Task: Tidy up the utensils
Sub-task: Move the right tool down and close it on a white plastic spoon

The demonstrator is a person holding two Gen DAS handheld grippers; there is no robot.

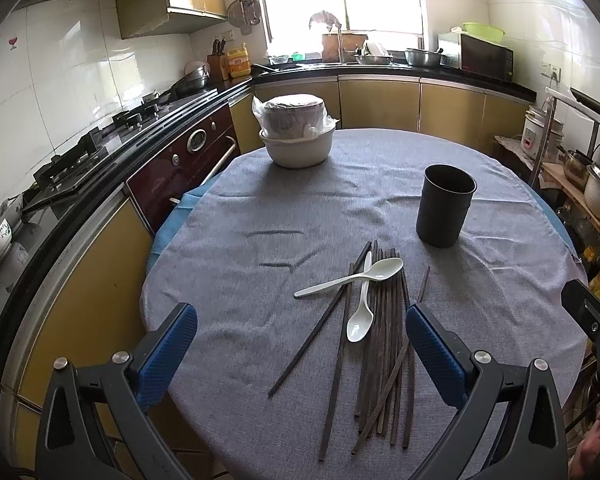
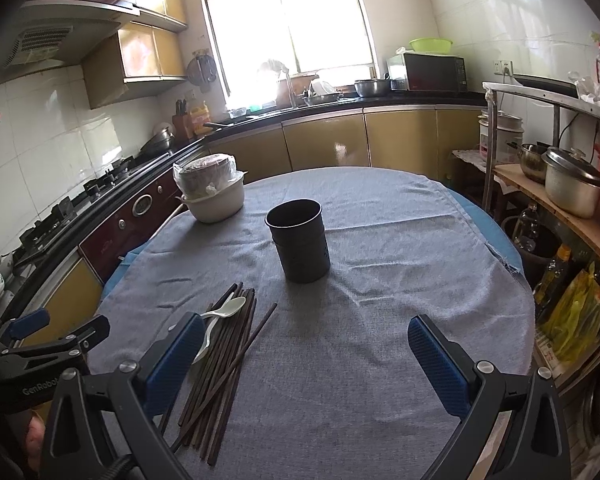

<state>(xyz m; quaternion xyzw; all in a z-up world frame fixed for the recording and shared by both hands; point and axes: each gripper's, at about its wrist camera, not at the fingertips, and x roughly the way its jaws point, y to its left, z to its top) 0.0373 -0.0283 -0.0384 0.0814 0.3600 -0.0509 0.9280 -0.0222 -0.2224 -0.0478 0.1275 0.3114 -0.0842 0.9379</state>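
opening step of the sorting: a loose bundle of dark wooden chopsticks (image 1: 380, 344) with two white plastic spoons (image 1: 358, 280) crossed on top lies on the round table under a grey-blue cloth (image 1: 260, 208), near an upright, seemingly empty black cylindrical holder (image 1: 446, 204). the left tongs (image 1: 300, 344) and right tongs (image 2: 306, 354) both hover with jaws apart, gripping nothing. the next move likely calls for pinching one spoon off the pile and carrying it to the holder.

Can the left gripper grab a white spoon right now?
Probably yes. The left gripper is open and empty, and both white spoons lie on top of the chopsticks just ahead of it, with nothing covering them.
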